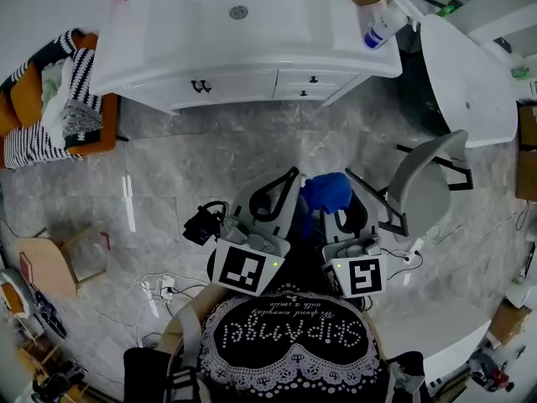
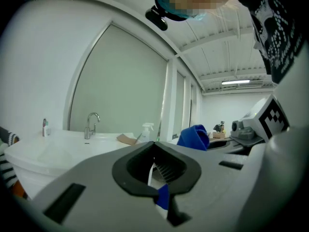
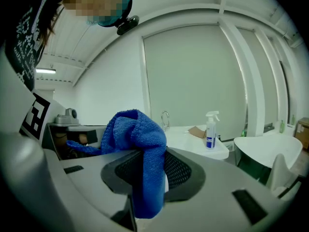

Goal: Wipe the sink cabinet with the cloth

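Two grippers sit close to my body, well back from the sink cabinet [image 1: 226, 82]; wiping is not begun. My right gripper [image 1: 349, 215] is clamped on the blue cloth [image 3: 137, 129], ready for carrying. My left gripper [image 2: 155, 151] has its jaws together, holding nothing.

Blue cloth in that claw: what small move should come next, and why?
Probably carry it forward to the sink cabinet. The right claw is shut on the blue cloth, held close to the person, and the cabinet stands across the floor, apart from the cloth.
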